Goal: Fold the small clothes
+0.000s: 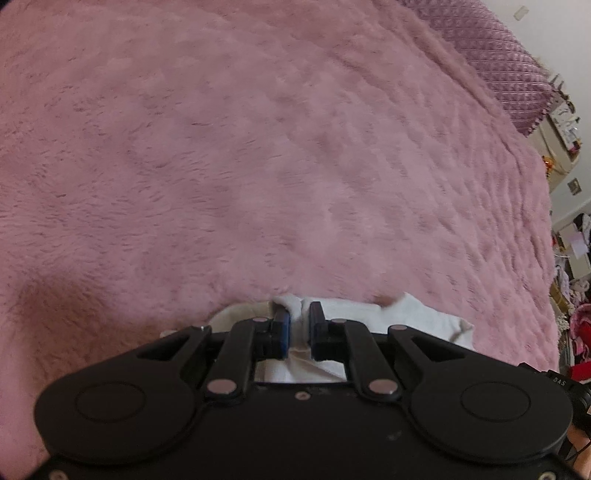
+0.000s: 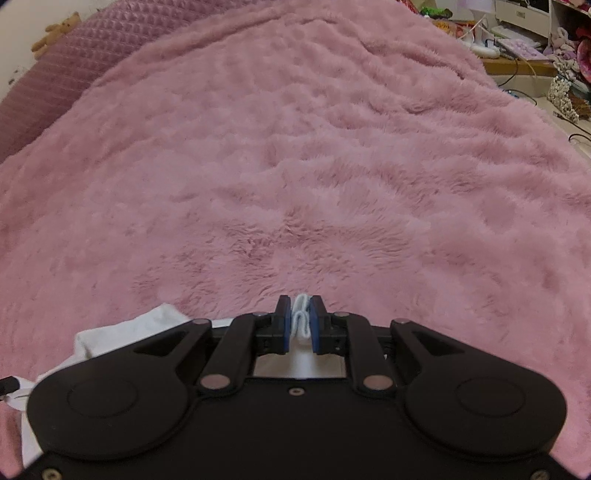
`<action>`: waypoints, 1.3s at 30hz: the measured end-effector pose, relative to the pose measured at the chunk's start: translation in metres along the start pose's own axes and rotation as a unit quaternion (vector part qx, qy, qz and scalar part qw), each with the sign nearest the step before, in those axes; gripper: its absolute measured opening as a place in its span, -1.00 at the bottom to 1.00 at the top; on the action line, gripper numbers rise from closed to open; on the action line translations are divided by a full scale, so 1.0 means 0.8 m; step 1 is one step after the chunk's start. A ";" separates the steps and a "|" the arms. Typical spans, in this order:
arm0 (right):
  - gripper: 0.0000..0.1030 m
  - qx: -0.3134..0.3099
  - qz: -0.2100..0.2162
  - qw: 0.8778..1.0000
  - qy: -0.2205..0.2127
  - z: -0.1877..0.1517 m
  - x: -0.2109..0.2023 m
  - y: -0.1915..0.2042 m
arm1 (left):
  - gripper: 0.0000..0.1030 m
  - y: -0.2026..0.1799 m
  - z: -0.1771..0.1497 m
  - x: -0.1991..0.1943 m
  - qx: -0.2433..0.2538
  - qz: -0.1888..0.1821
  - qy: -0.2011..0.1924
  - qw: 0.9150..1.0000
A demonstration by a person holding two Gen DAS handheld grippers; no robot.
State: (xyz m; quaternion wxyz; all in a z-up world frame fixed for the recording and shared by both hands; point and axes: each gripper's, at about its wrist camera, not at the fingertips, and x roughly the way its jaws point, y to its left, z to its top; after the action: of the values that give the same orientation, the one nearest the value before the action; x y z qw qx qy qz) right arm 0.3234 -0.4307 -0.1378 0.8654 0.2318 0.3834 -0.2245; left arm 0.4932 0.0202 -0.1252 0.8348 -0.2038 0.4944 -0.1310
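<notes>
A small white garment (image 1: 417,317) lies bunched just past my left gripper (image 1: 300,314), whose blue-padded jaws are shut on a fold of its cloth. Part of it spreads to the right over the pink blanket (image 1: 258,166); a cream patch shows at its left edge. In the right wrist view my right gripper (image 2: 300,308) is shut on a folded white edge of the same garment (image 2: 147,325), which trails off to the lower left. Most of the cloth is hidden under both gripper bodies.
A fluffy pink blanket (image 2: 295,166) covers the bed ahead of both grippers. A mauve quilted pillow (image 1: 506,66) lies at the head end, with a small teddy bear (image 2: 55,31) beside it. Cluttered shelves and toys (image 2: 554,48) stand beyond the bed's far edge.
</notes>
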 end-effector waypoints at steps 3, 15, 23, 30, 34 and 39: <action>-0.70 0.000 -0.009 1.000 0.005 -0.001 0.021 -0.002 | -0.69 0.003 0.003 0.020 0.005 0.020 0.016 1.000; -0.02 -0.060 0.030 0.995 -0.071 -0.029 -0.041 -0.012 | -0.26 -0.012 -0.008 -0.055 0.090 0.025 -0.048 0.994; -0.02 -0.167 0.074 0.983 0.001 -0.063 -0.030 0.041 | -0.25 -0.053 -0.069 -0.001 0.169 -0.023 0.047 0.984; -0.03 -0.249 0.022 0.968 -0.002 -0.070 0.002 0.102 | -0.25 -0.073 -0.065 0.028 0.199 0.029 0.025 0.979; -0.05 -0.224 0.004 0.974 -0.029 -0.052 0.021 0.110 | -0.25 -0.070 -0.039 0.030 0.166 0.034 0.001 0.985; -0.05 -0.206 -0.012 0.978 -0.042 -0.035 0.033 0.113 | -0.26 -0.078 -0.003 0.028 0.135 0.037 -0.027 0.990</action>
State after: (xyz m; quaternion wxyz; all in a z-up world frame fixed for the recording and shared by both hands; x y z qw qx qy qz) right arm 0.3747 -0.3483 -0.1541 0.9072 0.0344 0.3875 -0.1601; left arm 0.5007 -0.0447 -0.1145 0.8720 -0.0745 0.4567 -0.1599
